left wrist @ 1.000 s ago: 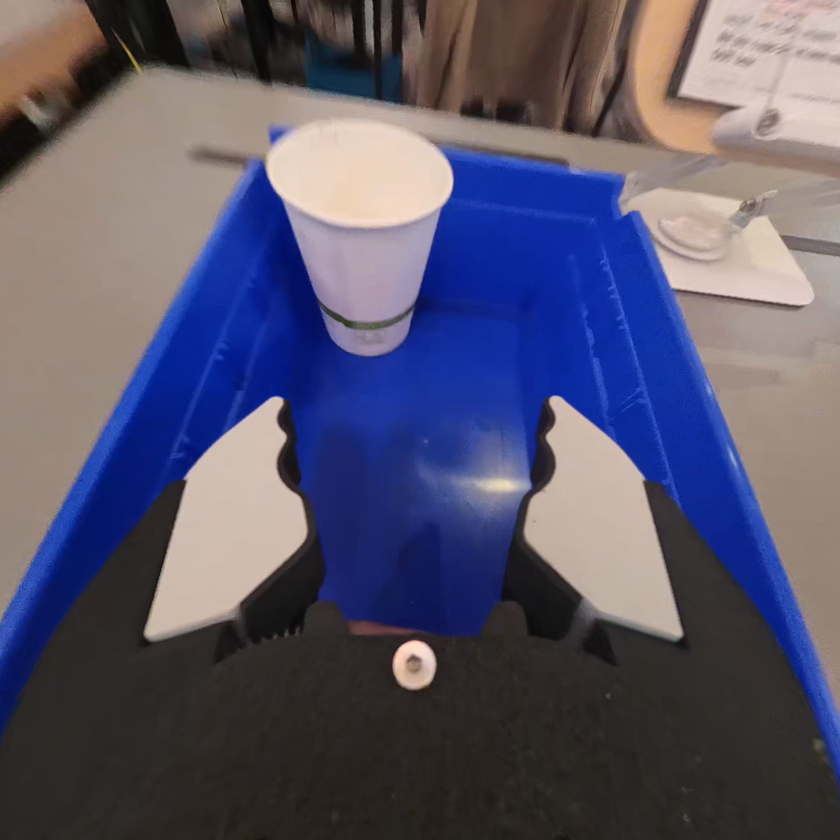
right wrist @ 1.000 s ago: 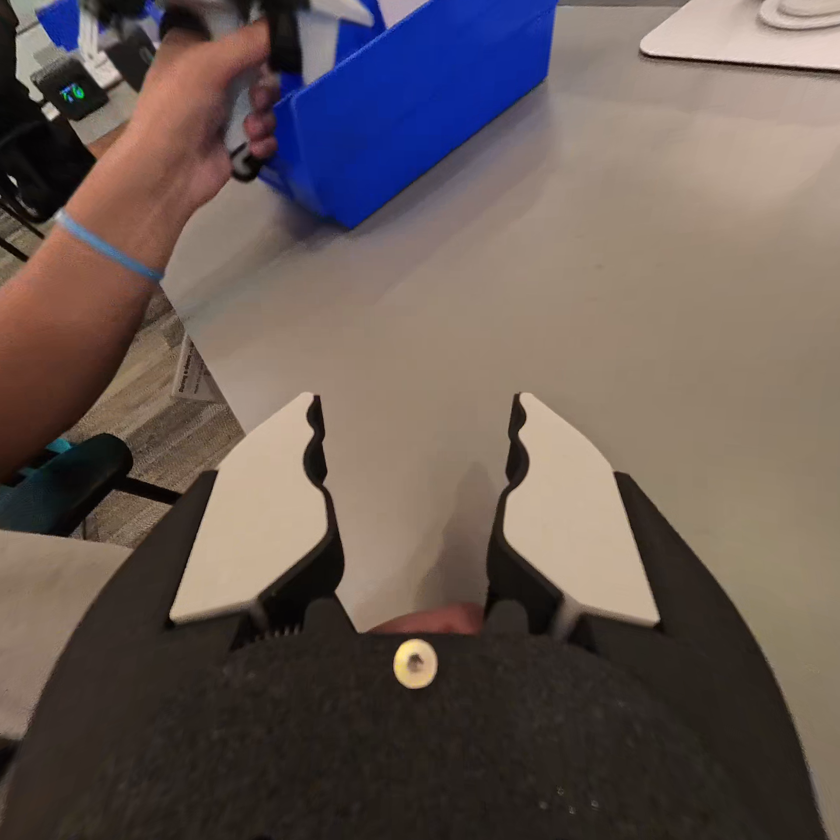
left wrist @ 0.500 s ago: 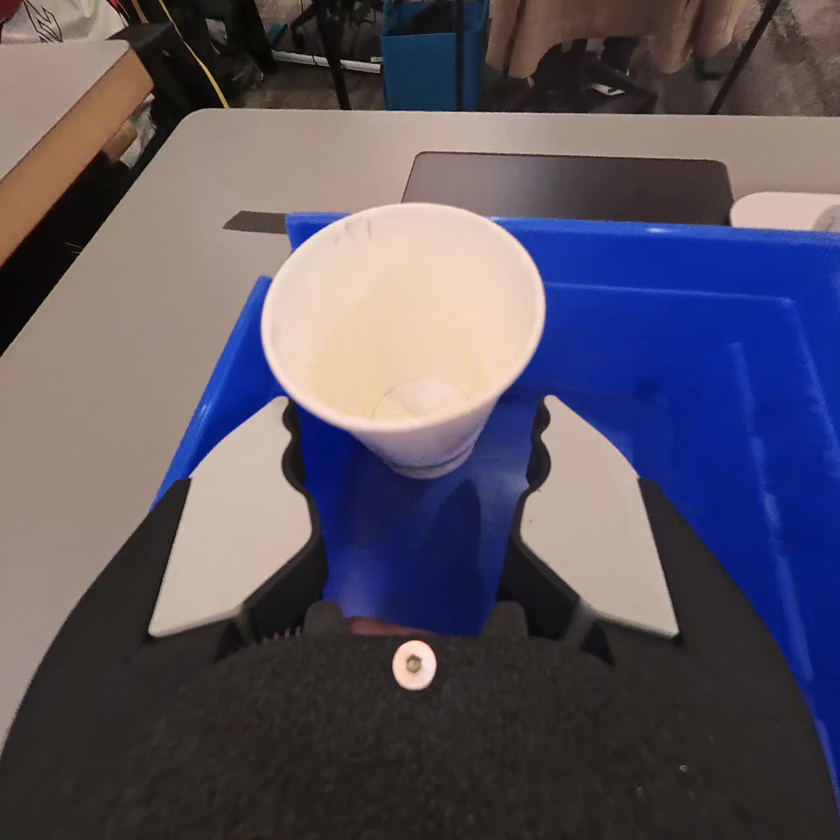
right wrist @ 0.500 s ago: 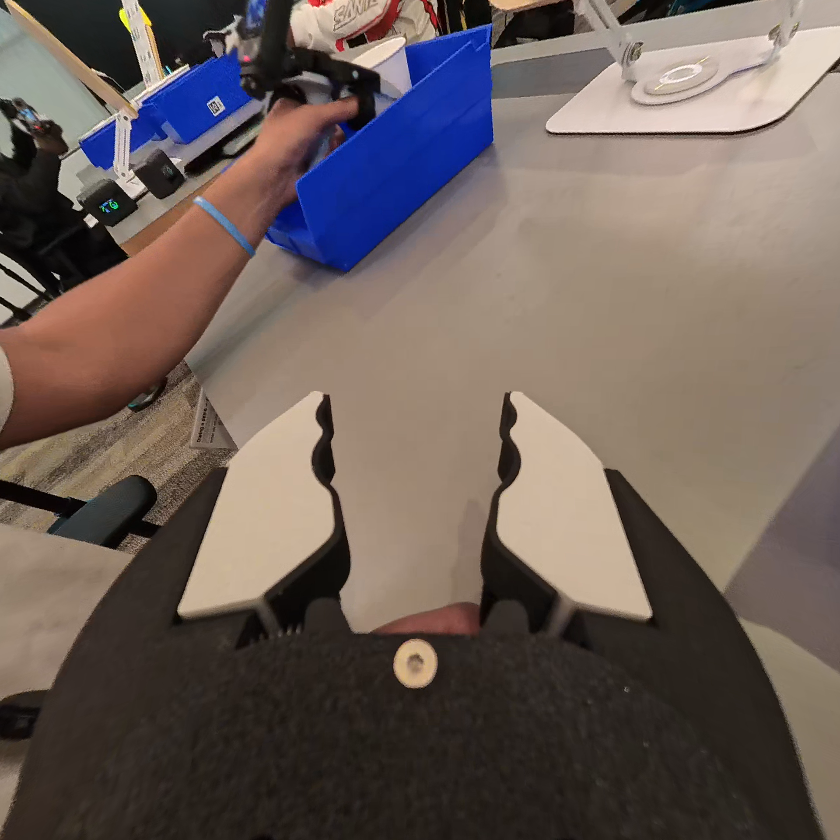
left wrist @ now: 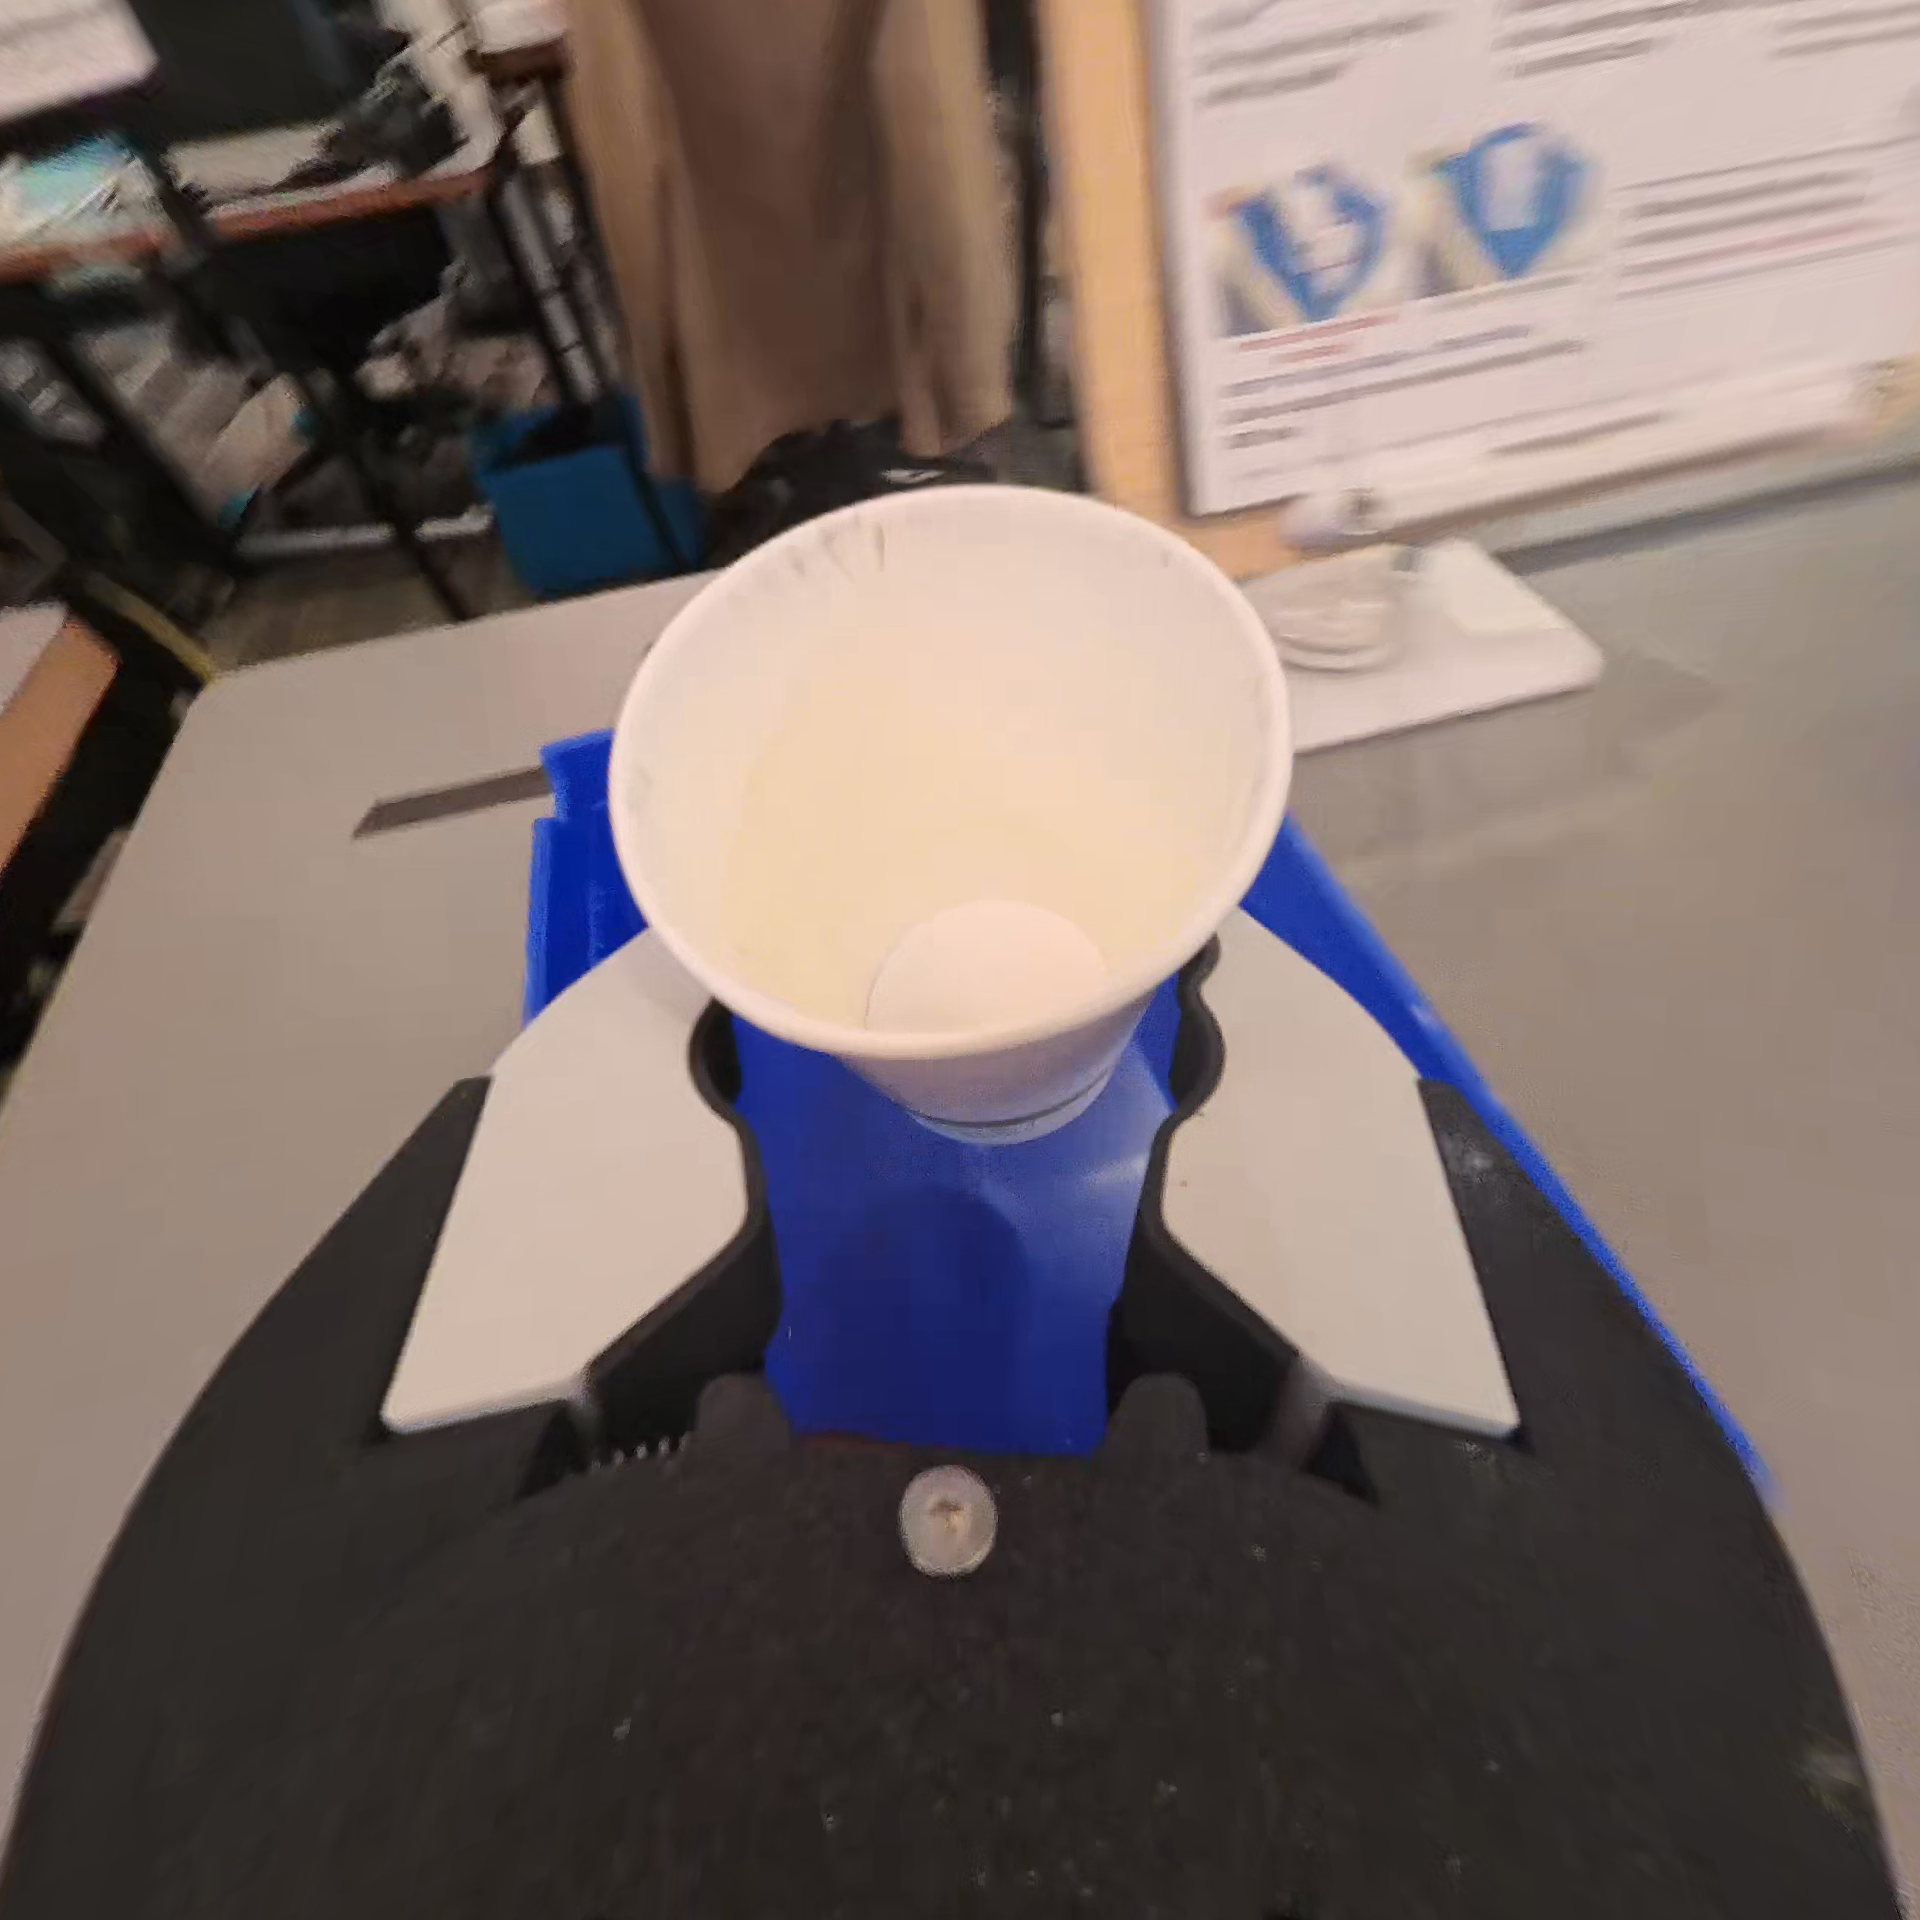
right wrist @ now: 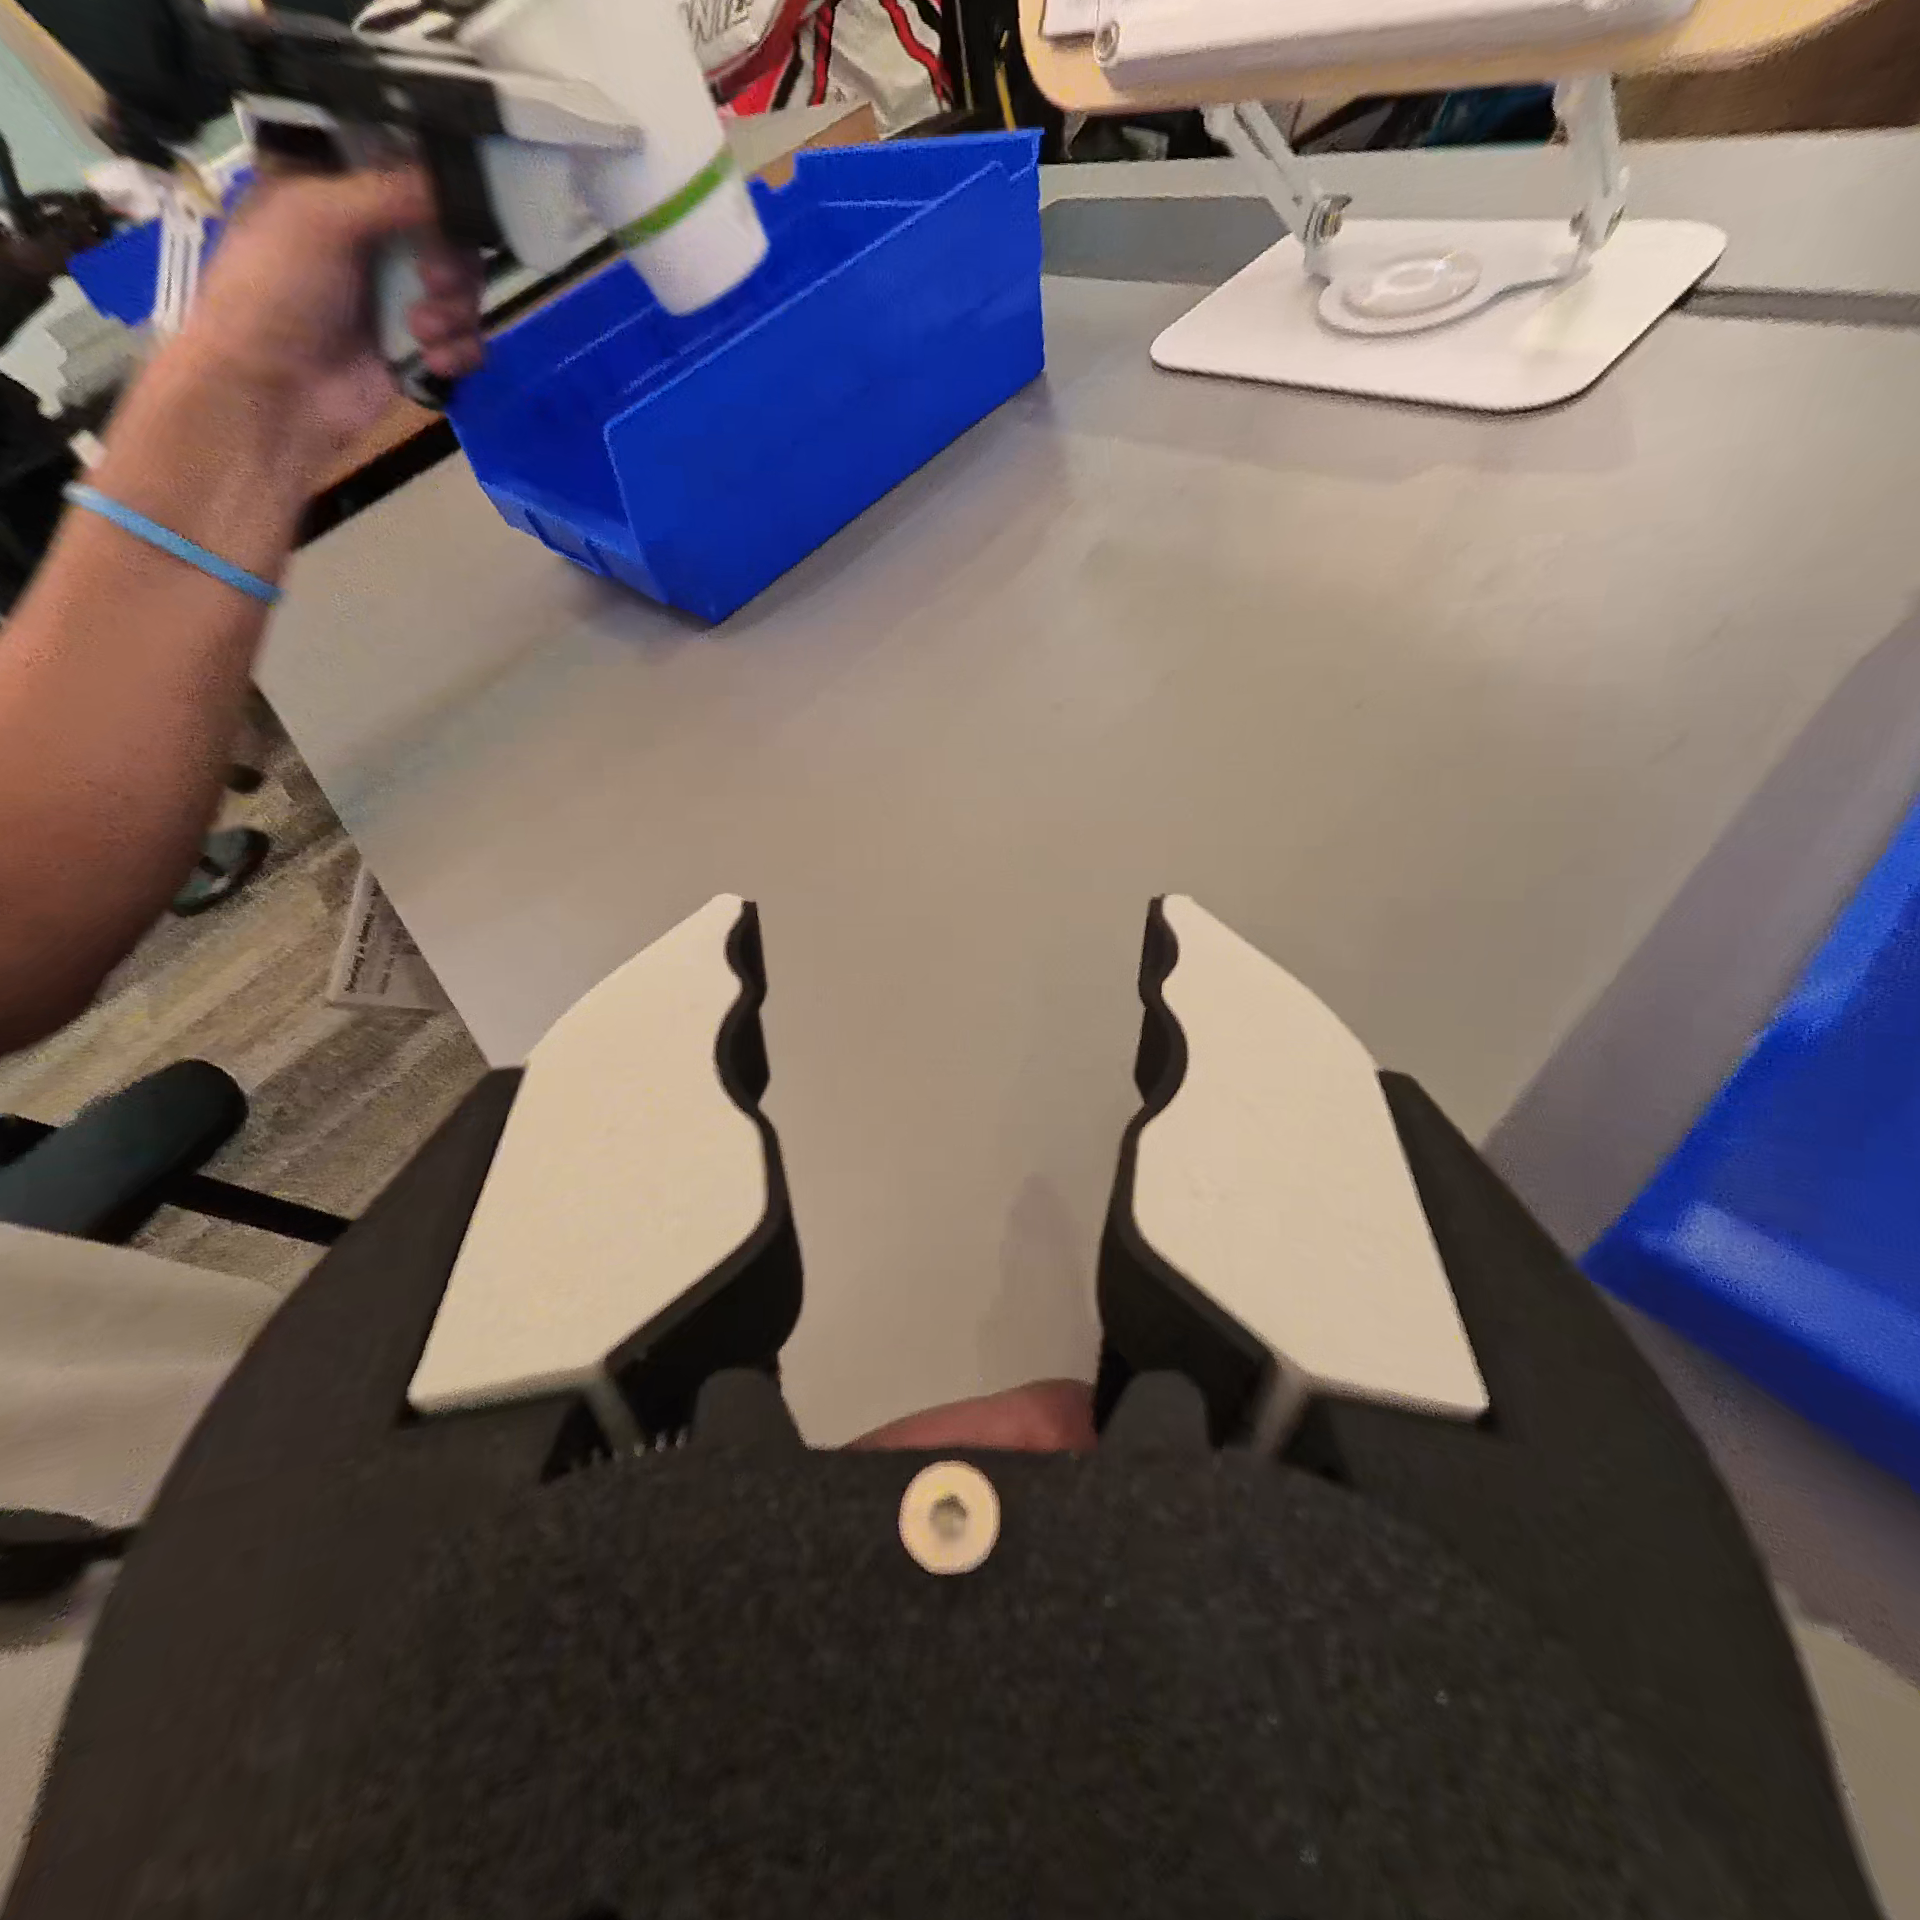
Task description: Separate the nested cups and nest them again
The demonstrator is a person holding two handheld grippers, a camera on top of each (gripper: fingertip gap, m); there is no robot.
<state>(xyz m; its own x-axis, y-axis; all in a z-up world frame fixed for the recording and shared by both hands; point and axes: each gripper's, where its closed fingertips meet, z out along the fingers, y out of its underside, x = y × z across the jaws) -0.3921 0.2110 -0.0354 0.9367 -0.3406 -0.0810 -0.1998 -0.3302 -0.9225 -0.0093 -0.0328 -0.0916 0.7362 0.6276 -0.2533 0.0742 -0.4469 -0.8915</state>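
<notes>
We observe even, soft indoor lighting with faint shadows on the worktop. Backgrounds are motion-blurred. Wide-angle distortion bends the edges.

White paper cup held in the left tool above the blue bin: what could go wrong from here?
1. The left tool grips the white paper cup with a green band low on its taper; thin paper might crush or slip out.
2. The cup hangs tilted over the blue plastic bin; if dropped, it could topple.
3. The right tool is open and far off over the grey table, so separating may lack support.
</notes>
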